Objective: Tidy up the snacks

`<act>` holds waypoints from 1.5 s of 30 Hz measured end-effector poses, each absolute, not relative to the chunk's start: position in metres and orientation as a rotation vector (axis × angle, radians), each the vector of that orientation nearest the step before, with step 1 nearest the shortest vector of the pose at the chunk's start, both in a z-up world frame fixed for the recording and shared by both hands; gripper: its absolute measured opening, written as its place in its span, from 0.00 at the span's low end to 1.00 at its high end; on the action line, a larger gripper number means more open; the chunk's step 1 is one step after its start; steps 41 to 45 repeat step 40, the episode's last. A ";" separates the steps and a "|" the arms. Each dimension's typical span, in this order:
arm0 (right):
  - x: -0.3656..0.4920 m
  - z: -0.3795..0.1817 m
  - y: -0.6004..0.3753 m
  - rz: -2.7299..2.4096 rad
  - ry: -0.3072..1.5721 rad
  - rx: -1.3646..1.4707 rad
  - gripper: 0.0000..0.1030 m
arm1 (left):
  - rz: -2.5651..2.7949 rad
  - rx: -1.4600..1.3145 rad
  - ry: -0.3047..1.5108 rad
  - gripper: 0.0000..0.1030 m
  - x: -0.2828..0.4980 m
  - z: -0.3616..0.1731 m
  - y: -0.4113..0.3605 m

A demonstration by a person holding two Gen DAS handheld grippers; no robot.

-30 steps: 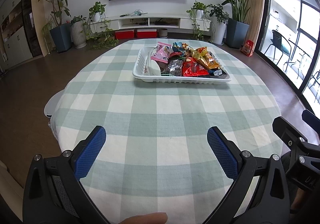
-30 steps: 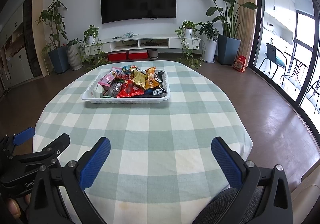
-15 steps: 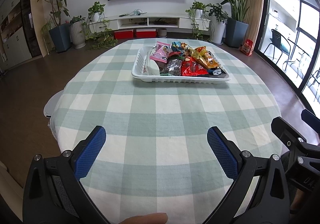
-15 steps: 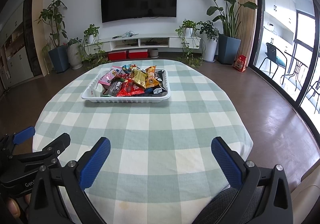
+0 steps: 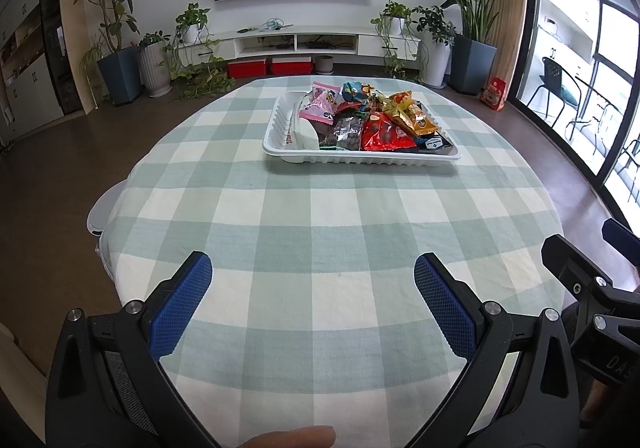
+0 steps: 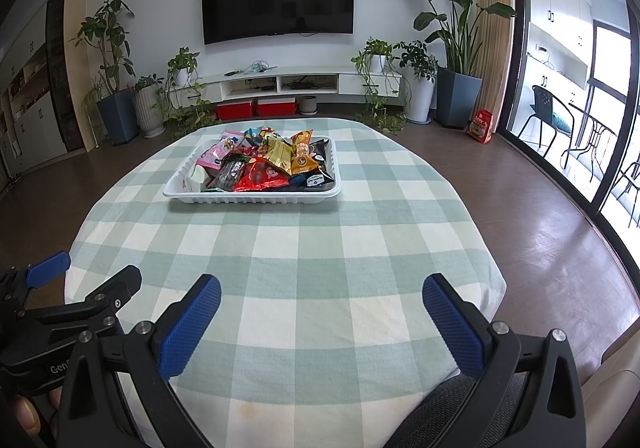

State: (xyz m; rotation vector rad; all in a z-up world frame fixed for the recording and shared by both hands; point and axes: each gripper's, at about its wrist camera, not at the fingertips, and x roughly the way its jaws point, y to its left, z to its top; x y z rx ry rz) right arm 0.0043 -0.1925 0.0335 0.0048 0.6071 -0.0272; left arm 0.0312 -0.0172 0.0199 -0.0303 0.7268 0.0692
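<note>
A white tray (image 5: 360,160) (image 6: 256,198) stands on the far half of the round checked table, heaped with several snack packets: a red one (image 5: 384,134) (image 6: 260,178), a pink one (image 5: 322,106) (image 6: 218,158), gold ones (image 5: 408,114) (image 6: 280,154) and a dark one (image 5: 346,132). My left gripper (image 5: 313,300) hangs open over the near part of the table, far short of the tray, with nothing between its blue pads. My right gripper (image 6: 322,318) is open too, empty, over the near edge.
The green and white cloth (image 5: 320,232) covers the table between grippers and tray. In the left wrist view the right gripper's frame (image 5: 592,288) shows at the right; in the right wrist view the left gripper's frame (image 6: 60,304) shows at the left. Potted plants (image 6: 456,60) and a TV unit (image 6: 296,82) line the far wall.
Both views have shifted only slightly; the tray sits a touch lower in the left wrist view. Both grippers stay open and empty.
</note>
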 end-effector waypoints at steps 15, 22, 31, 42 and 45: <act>0.004 0.037 -0.192 -0.027 0.609 0.004 1.00 | 0.068 -0.031 0.729 1.00 0.031 0.021 -0.017; 0.004 0.038 -0.193 -0.027 0.610 0.004 1.00 | 0.068 -0.031 0.730 1.00 0.031 0.022 -0.017; 0.004 0.040 -0.193 -0.027 0.612 0.004 1.00 | 0.069 -0.031 0.730 1.00 0.031 0.022 -0.017; 0.003 0.041 -0.192 -0.025 0.615 0.004 1.00 | 0.083 -0.028 0.729 1.00 0.031 0.016 -0.016; 0.003 0.041 -0.192 -0.025 0.615 0.004 1.00 | 0.083 -0.028 0.729 1.00 0.031 0.016 -0.016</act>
